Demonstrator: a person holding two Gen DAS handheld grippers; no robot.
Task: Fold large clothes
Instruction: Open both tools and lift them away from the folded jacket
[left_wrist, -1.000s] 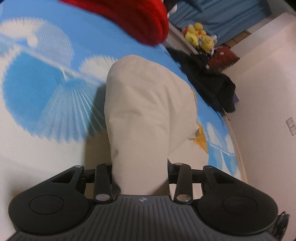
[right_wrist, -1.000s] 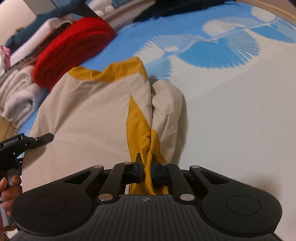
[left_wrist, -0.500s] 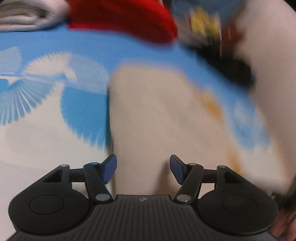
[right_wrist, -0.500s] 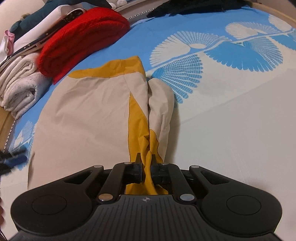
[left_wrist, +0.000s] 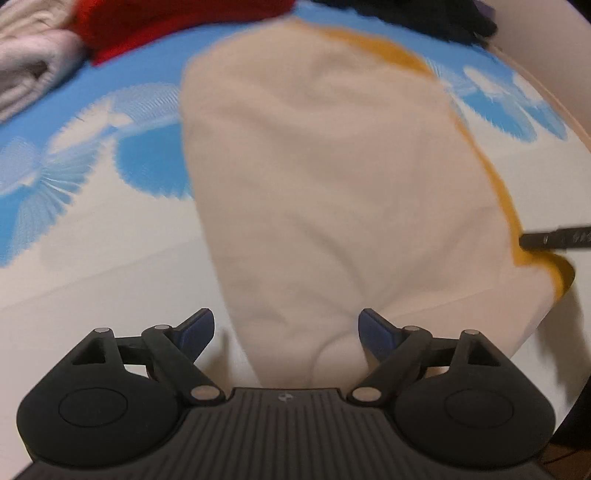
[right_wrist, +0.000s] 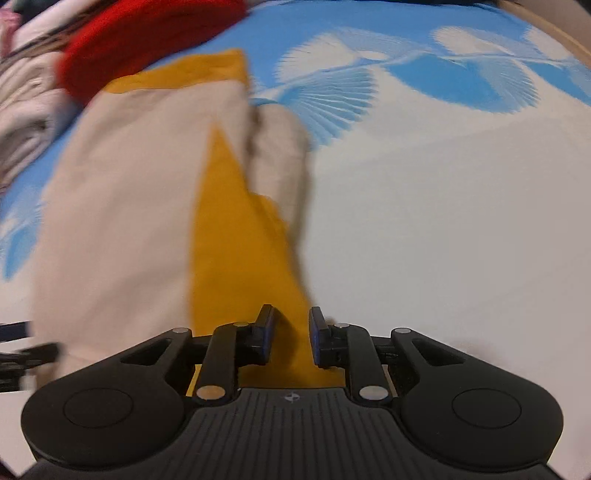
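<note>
Cream-and-mustard garment (left_wrist: 332, 192) lay flat on the patterned bed (right_wrist: 443, 221). Left claw (left_wrist: 286, 332) gaped over its hem; right claw (right_wrist: 291, 336) stood parted around the mustard panel. Soft, light fabric, probably best pinched at corners.

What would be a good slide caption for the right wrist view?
Right claw, open, over the yellow strip of a beige garment lying on a blue-patterned bedsheet.

left gripper (left_wrist: 286, 328) spread wide; right gripper (right_wrist: 291, 334) slightly parted.
</note>
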